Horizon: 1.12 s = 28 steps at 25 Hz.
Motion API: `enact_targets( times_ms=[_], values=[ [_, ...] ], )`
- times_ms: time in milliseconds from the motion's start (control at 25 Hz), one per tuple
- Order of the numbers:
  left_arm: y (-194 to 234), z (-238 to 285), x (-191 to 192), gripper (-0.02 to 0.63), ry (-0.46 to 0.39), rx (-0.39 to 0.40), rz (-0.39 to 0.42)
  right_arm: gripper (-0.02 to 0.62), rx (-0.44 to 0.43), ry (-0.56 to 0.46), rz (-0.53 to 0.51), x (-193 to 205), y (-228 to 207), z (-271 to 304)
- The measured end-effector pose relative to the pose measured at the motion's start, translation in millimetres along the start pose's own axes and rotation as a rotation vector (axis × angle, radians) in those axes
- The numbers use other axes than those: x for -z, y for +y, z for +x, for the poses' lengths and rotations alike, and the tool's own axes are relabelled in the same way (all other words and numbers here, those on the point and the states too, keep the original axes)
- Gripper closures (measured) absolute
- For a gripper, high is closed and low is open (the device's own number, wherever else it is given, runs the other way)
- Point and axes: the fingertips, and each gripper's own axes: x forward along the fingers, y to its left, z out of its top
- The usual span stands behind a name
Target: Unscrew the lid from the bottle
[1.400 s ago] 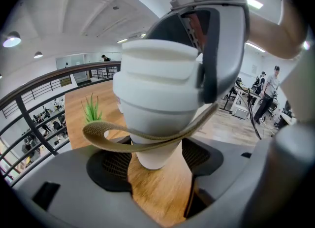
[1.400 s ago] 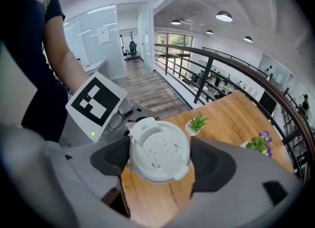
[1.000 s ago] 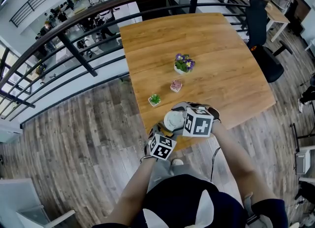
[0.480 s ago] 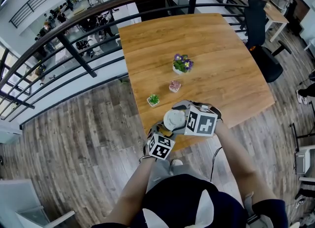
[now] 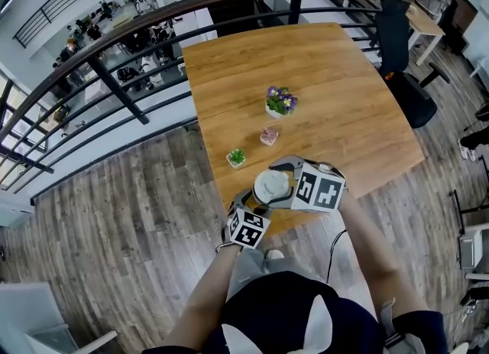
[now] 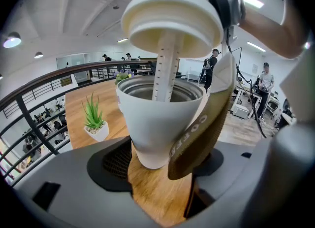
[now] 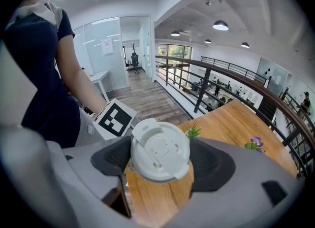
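My left gripper [image 6: 160, 165] is shut on the foot of a white bottle [image 6: 157, 123], which stands upright at the table's near edge with its mouth open. A brown strap [image 6: 202, 128] hangs down the bottle's right side. The white lid [image 6: 172, 17] hovers just above the mouth, and a pale tube [image 6: 165, 69] under it still reaches down into the bottle. My right gripper [image 7: 160, 158] is shut on that lid [image 7: 160, 149], its pads pressing on the rim from both sides. In the head view the lid [image 5: 271, 185] covers the bottle, between the left gripper [image 5: 260, 203] and right gripper [image 5: 276, 182].
On the wooden table [image 5: 344, 100] stand three small pots: a green plant [image 5: 237, 158], a pink one [image 5: 268, 137] and purple flowers [image 5: 280, 101]. A black railing [image 5: 114, 77] runs behind the table. The table's front edge lies right under my grippers.
The right gripper has lifted a little with the lid, which now stands clear above the bottle's mouth. The left gripper and the bottle have stayed put.
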Motion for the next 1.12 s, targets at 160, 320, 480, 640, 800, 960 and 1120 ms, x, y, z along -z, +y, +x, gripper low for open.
enact_targets(
  times_ms=[160, 320, 480, 640, 800, 960, 1120],
  values=[
    [-0.1, -0.1, -0.3, 0.284, -0.002, -0.003, 0.001, 0.224, 0.009, -0.045, 0.029, -2.1, -1.8, -7.8],
    [0.6, -1.0, 0.0, 0.284, 0.0, -0.001, -0.002, 0.225, 0.025, -0.069, 0.045, -0.8, -6.6, -13.0],
    [1.3, -1.5, 0.4, 0.284, 0.004, -0.001, -0.003, 0.225, 0.029, -0.093, 0.079, -1.4, -8.6, -21.3],
    [1.9, -1.5, 0.2, 0.284, 0.005, -0.002, -0.002, 0.225, 0.037, -0.125, 0.098, -2.4, -11.1, -29.4],
    [2.1, -0.1, 0.8, 0.284, 0.006, -0.005, -0.001, 0.225, 0.042, -0.162, 0.12, -2.9, -12.1, -38.9],
    [3.1, 0.6, 1.3, 0.284, 0.007, -0.007, -0.001, 0.227, 0.041, -0.209, 0.155, -3.9, -14.1, -47.6],
    [3.0, 1.2, 1.6, 0.284, 0.01, -0.008, 0.0, 0.228, 0.049, -0.249, 0.188, -3.0, -16.7, -55.4]
  ],
)
